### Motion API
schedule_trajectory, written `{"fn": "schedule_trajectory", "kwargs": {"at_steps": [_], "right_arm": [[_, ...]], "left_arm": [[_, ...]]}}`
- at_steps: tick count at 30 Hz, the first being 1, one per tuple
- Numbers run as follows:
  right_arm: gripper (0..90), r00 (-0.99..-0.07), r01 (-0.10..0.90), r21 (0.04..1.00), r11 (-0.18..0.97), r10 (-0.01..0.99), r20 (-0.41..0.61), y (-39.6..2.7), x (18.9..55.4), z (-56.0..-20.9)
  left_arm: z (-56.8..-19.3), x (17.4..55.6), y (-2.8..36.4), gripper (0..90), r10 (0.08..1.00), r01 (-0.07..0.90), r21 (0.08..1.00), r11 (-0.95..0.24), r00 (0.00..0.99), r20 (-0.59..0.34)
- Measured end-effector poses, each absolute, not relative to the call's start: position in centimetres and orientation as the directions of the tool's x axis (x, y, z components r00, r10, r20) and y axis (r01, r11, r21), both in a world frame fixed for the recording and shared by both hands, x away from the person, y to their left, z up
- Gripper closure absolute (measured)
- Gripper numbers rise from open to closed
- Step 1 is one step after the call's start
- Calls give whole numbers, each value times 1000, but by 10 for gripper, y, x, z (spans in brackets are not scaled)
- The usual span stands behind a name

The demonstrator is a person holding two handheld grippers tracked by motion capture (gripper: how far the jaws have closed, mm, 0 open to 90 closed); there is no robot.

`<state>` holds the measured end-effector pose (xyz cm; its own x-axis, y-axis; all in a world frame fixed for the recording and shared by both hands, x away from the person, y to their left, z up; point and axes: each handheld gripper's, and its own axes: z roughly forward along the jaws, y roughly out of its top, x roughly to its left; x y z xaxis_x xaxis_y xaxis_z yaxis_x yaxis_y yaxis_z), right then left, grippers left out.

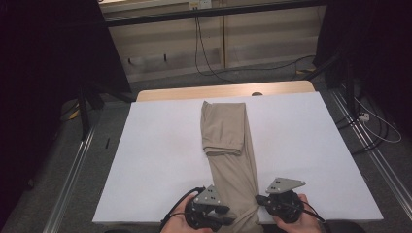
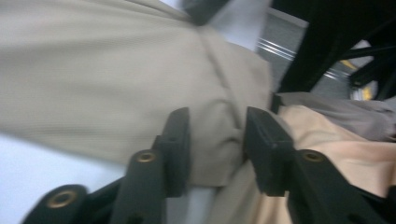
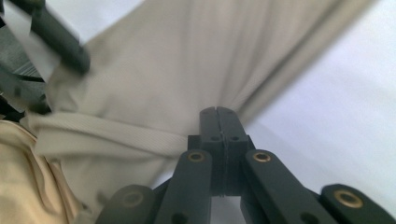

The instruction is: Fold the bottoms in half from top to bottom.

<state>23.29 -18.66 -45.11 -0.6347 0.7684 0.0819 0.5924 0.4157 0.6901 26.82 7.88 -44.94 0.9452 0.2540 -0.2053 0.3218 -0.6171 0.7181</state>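
The trousers [image 1: 228, 145] lay lengthwise down the middle of the white table [image 1: 160, 160], folded narrow, with the far end doubled back on itself and the near end hanging off the front edge toward the person. They were plain beige cloth with a fine weave, soft and limp, light enough to lift at one end but likely to sag, slide and lose the fold unless both sides were held. The firm band at the near end looked the best place to grip. The left gripper [image 2: 217, 140] had its jaws parted around a bunched fold there, touching it on either side, though how firmly it gripped I could not tell. The right gripper [image 3: 219, 116] had its jaws clenched together at the cloth's edge; whether any cloth was pinched I could not tell.
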Motion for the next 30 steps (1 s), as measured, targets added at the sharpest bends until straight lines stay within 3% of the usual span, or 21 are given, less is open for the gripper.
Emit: {"fn": "schedule_trajectory", "kwargs": {"at_steps": [6,7,8,9,10,18,23,27,30], "right_arm": [[900,-626,595,714,370,770,122,-195,235,-448],[857,-628,586,727,357,767,130,-195,240,-446],[730,-631,566,750,343,766,125,-193,254,-439],[730,-631,566,750,343,766,125,-193,254,-439],[662,-642,545,760,355,759,106,-190,274,-432],[583,-648,503,778,376,760,52,-172,354,-425],[469,-637,499,767,402,771,10,-157,383,-441],[494,-629,495,750,440,776,-41,-151,390,-448],[555,-605,504,763,405,796,-23,-154,395,-447]], "left_arm": [[-439,305,96,478,366,325,756,-569,923,-121],[-436,313,100,462,396,342,764,-548,910,-123],[-434,321,103,455,414,358,772,-525,900,-135],[-432,328,105,455,436,370,773,-516,890,-135],[-429,343,108,459,466,360,782,-510,879,-101],[-438,403,111,468,579,390,785,-481,814,-50],[-449,426,108,443,590,397,774,-493,807,-39],[-448,437,102,456,585,392,775,-497,810,-34],[-444,441,99,556,577,351,793,-499,817,2]]}}
